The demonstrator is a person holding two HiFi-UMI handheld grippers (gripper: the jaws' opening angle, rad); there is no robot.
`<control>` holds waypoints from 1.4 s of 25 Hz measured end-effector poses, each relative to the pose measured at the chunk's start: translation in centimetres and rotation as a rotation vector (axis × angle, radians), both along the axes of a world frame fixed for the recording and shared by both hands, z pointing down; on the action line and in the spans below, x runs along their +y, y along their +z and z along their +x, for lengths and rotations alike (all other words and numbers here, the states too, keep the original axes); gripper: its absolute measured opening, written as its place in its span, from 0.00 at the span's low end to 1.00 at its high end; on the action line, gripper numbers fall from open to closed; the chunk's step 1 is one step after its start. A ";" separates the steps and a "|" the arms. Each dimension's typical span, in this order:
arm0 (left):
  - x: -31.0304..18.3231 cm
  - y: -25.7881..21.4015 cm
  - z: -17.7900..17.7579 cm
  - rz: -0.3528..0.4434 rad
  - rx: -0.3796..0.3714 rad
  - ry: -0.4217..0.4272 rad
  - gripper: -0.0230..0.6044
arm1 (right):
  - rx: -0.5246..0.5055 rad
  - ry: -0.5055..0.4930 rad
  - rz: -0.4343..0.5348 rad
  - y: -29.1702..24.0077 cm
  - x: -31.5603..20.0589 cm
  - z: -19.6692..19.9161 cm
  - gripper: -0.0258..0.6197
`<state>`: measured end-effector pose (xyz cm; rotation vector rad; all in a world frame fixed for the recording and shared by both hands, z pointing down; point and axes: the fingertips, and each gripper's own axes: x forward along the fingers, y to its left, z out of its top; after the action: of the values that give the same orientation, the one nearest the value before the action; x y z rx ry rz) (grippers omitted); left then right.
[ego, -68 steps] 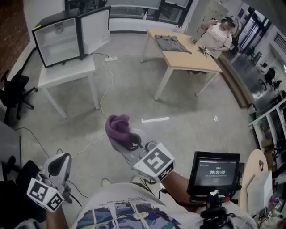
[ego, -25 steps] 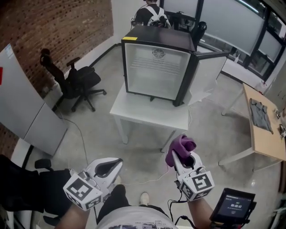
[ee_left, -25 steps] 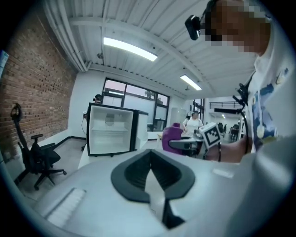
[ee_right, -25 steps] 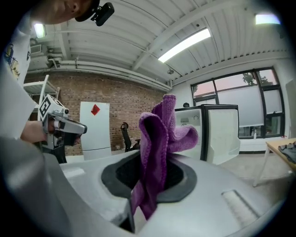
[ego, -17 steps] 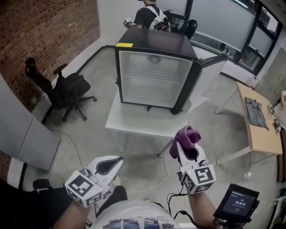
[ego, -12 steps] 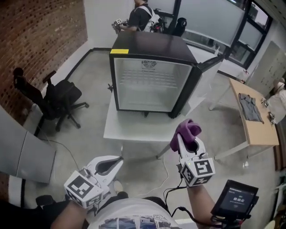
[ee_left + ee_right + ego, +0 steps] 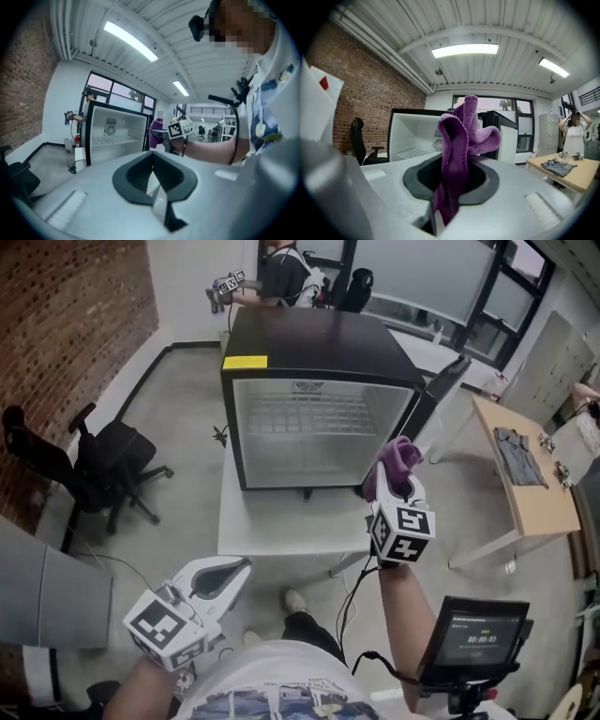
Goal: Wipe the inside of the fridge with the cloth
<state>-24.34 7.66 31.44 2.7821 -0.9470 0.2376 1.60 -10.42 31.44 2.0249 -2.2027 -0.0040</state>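
**Purple cloth held up, ready for the fridge**

Head view: The fridge (image 7: 314,343) stands on a white tabletop (image 7: 281,521). Its door (image 7: 439,399) is swung open to the right, so the inside is easy to reach. The right gripper (image 7: 397,486) is up high, just in front of the open fridge. The purple cloth (image 7: 399,461) sticks out of its tip. The left gripper (image 7: 230,570) hangs low, well apart from the fridge. It is probably not needed for this job.

Left gripper view: Its fingers (image 7: 157,187) are pressed together with nothing between them. The fridge shows far ahead.

Right gripper view: The fingers are squeezed tight on the bottom of the cloth (image 7: 457,159), so it cannot drop. The top flops out loose, which is good for rubbing. The white inside of the fridge waits behind it. I think the wiping has not begun.
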 end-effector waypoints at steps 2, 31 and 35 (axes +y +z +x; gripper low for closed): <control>-1.0 -0.2 0.0 0.003 0.013 0.002 0.05 | 0.001 0.049 -0.006 0.1 -2.9 0.9 0.16; -9.9 -1.3 3.7 0.004 -0.014 -0.028 0.05 | 0.019 0.089 -0.055 0.4 -22.9 0.7 0.16; -10.0 -1.2 3.9 0.005 -0.028 -0.034 0.05 | 0.039 0.056 -0.045 0.3 -24.0 0.2 0.16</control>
<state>-20.49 -2.30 30.21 2.7719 -1.0017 0.2699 1.82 -34.40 31.70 2.0435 -2.1036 0.0127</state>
